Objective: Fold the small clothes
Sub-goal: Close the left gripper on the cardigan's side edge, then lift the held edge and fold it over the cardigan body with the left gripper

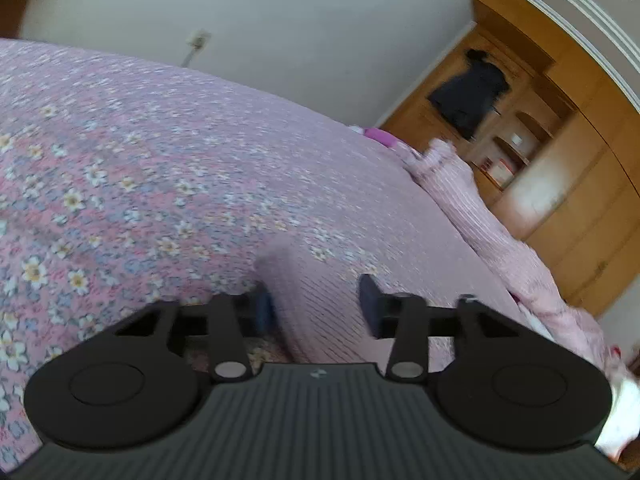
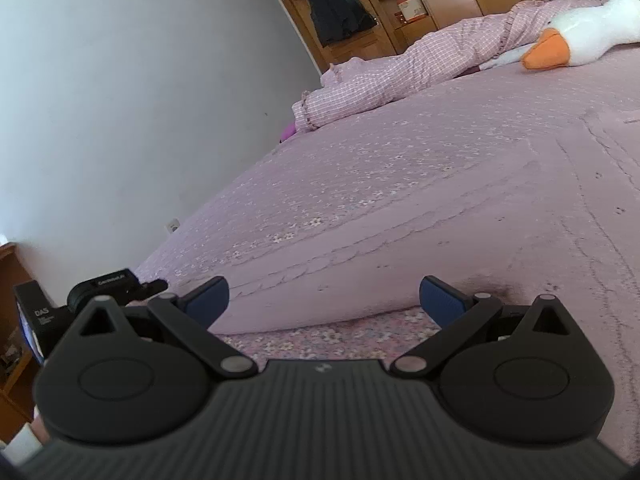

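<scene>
Both grippers sit low over the bed, probably lining up on an edge. The left gripper [image 1: 320, 300] has jaws apart with the mauve garment [image 1: 320, 312] between them at lower centre. The right gripper [image 2: 324, 300] is spread wide over the same cloth, gripping nothing.

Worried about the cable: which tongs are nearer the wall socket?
Probably left: the left tongs lie on the side toward the wall socket; the right tongs sit farther from it.
</scene>
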A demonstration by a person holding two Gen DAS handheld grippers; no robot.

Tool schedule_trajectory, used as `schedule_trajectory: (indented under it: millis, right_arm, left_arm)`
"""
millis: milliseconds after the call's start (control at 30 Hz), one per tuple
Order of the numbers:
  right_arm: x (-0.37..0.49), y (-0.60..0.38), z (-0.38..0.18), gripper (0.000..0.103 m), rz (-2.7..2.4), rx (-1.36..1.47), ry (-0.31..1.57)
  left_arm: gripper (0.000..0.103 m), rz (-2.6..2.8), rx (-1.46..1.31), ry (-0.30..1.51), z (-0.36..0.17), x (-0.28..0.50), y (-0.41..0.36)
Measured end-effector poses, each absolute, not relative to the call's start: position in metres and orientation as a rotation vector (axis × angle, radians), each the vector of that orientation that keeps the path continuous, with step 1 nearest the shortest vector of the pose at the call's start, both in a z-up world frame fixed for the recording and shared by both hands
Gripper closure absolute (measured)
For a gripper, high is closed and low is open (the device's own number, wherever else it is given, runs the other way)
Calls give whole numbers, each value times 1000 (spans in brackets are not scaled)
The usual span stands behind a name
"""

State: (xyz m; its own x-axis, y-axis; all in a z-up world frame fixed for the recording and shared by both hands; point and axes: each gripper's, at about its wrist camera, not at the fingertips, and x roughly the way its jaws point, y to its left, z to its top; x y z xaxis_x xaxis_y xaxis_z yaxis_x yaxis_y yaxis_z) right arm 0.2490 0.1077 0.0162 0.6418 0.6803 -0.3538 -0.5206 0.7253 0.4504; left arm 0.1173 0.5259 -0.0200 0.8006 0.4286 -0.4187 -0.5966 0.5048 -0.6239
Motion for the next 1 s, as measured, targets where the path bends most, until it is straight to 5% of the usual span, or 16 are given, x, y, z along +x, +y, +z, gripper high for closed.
schedule_trajectory:
  millis: [133,1000]
  right_arm:
    - [249,99,16,0,675,336,533]
    - [280,-30,61,0,447,125,424]
  left_arm:
    - [91,672,-813,217,-11,119,521]
    - [93,370,-510,270,101,184,331]
